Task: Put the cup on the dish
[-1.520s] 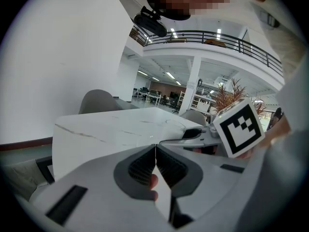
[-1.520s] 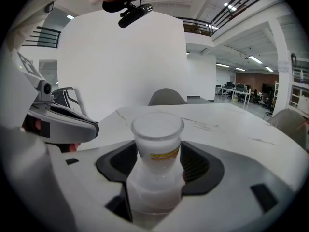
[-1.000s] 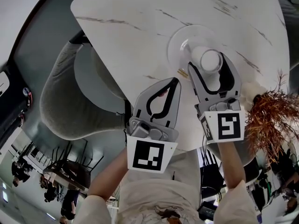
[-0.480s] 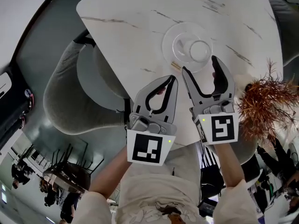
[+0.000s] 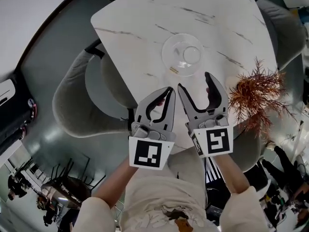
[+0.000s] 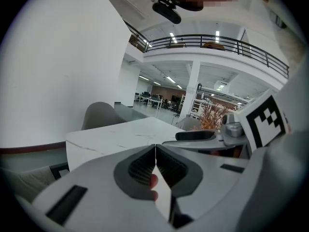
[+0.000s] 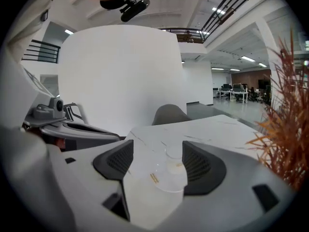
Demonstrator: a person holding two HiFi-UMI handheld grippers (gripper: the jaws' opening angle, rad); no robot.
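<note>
A clear glass cup [image 5: 191,55] stands upright on a clear glass dish [image 5: 176,67] on the white marble table [image 5: 145,18]. My right gripper [image 5: 194,81] is open and empty, a short way from the dish on the side near me. In the right gripper view the cup [image 7: 173,154] and dish [image 7: 166,181] lie between and beyond the spread jaws of the right gripper [image 7: 157,161]. My left gripper [image 5: 170,89] is shut on nothing, beside the right one and off the table's edge. The left gripper view shows the left gripper [image 6: 155,151] with its jaws pressed together.
A dried reddish plant [image 5: 253,93] stands at the table's right side, close to my right gripper. Grey chairs [image 5: 77,105] sit around the table, one at its far side [image 7: 170,114]. The table edge runs just under the fingertips.
The right gripper, earlier around the cup on the dish, has let go and drawn back toward me. Both grippers sit farther from the dish; the cup stays on it.
</note>
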